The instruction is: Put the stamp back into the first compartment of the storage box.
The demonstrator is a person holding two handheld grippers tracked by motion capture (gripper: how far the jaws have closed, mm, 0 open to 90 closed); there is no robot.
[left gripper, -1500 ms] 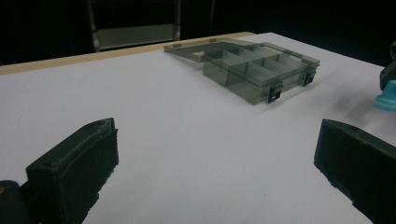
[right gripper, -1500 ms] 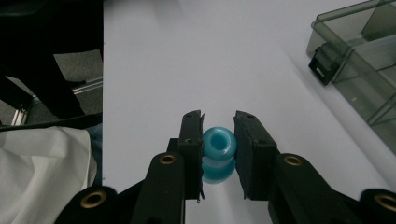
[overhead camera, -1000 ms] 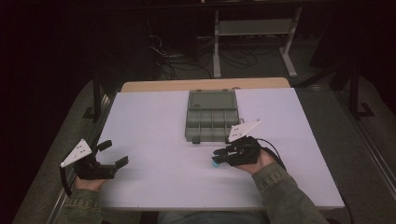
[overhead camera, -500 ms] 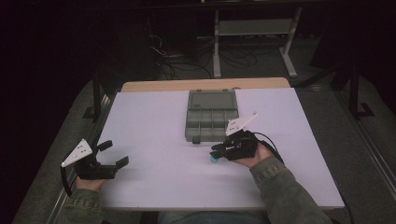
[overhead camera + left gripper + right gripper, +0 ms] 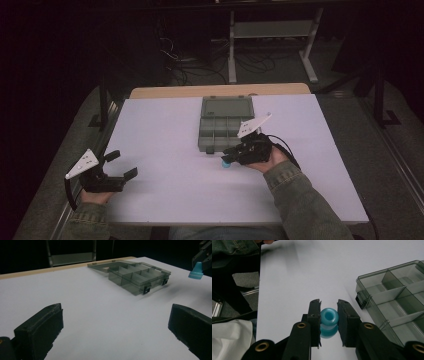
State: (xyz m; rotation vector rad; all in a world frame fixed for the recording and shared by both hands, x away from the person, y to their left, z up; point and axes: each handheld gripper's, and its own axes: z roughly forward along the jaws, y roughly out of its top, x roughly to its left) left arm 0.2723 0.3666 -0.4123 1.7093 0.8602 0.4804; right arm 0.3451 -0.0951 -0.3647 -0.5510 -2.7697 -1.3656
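The blue piece (image 5: 329, 319) is small and has a hole in its top. It sits between the two jaws of the right gripper (image 5: 329, 322), and the jaws press it on both sides. It hangs just above the white table (image 5: 165, 130), near the front edge of the box (image 5: 223, 125).

The box is grey and see-through. Its lid lies open flat behind it. Inside are little walls that make many small rooms, and the ones that show look empty.

The step looks like putting the blue piece into the box. To do it well, lift the piece above the front wall first, so it does not bump. Hold it right over one room, then open the jaws slowly so it drops straight in.

The left gripper (image 5: 113, 169) rests far from the box, by the near left side of the table. Its jaws stand wide open and hold nothing.
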